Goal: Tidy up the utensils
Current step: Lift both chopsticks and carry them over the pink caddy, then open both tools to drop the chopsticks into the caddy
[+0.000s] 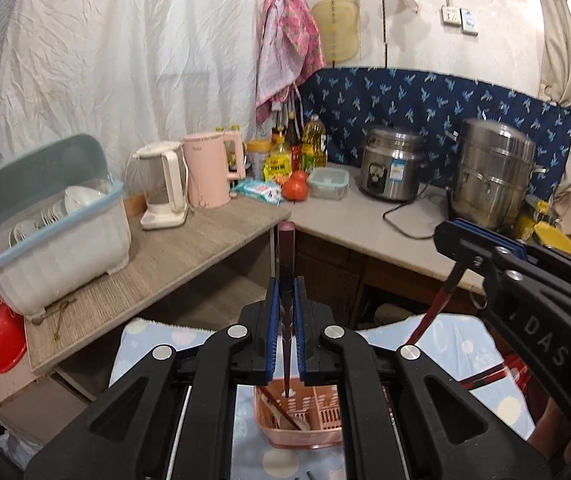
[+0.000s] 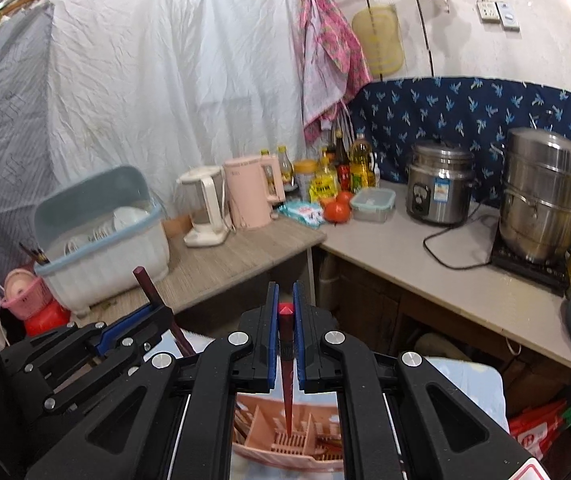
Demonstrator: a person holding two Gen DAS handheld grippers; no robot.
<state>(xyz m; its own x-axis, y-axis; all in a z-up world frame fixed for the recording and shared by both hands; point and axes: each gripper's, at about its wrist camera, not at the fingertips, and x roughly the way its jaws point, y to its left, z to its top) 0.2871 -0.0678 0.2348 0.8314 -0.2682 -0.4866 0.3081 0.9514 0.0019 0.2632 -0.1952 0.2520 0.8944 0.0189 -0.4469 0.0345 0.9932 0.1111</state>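
In the left wrist view my left gripper (image 1: 285, 285) is shut on a dark maroon chopstick (image 1: 286, 248) that stands nearly upright, tip down. The tip hangs over a pink slotted utensil basket (image 1: 317, 416) holding a few other chopsticks. At the right of that view my right gripper (image 1: 456, 236) is shut on a red chopstick (image 1: 431, 312). In the right wrist view my right gripper (image 2: 285, 289) clamps that red chopstick (image 2: 286, 356), tip down above the same pink basket (image 2: 261, 424). My left gripper (image 2: 153, 314) appears lower left with its maroon chopstick (image 2: 147, 284).
The basket stands on a blue dotted cloth (image 1: 465, 344). Beyond are a wooden counter (image 1: 189, 248) with a covered dish rack (image 1: 57, 232) and two kettles (image 1: 165, 184), plus bottles (image 1: 309, 140), tomatoes (image 1: 296, 189), a rice cooker (image 1: 393, 168) and a steel steamer pot (image 1: 493, 176).
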